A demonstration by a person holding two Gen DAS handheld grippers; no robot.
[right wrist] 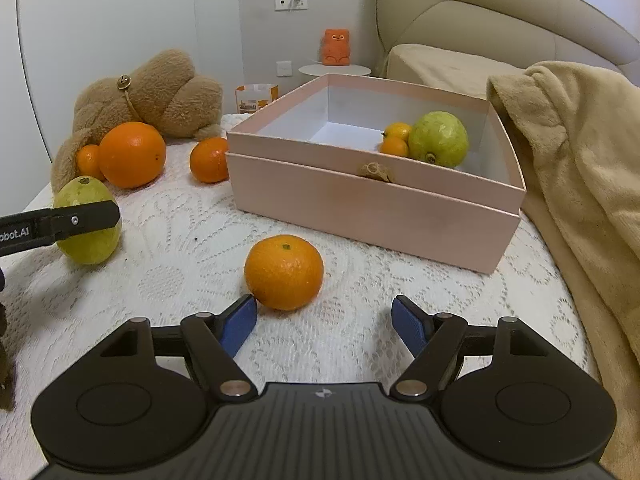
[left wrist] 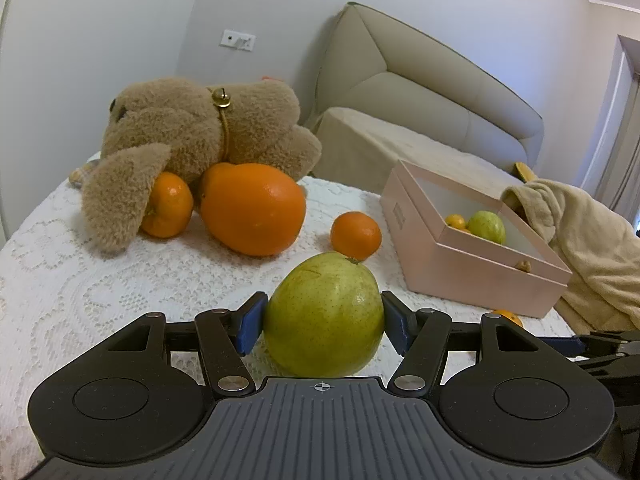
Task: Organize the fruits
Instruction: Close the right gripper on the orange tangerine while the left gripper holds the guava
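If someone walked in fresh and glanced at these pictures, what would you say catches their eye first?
Probably the big green pear clamped between the blue pads of the left tool, low over the white lace tablecloth. Next, the large glossy orange lying against the brown plush toy at the far left. Then the open pink cardboard box on the right, with a second green fruit already inside.
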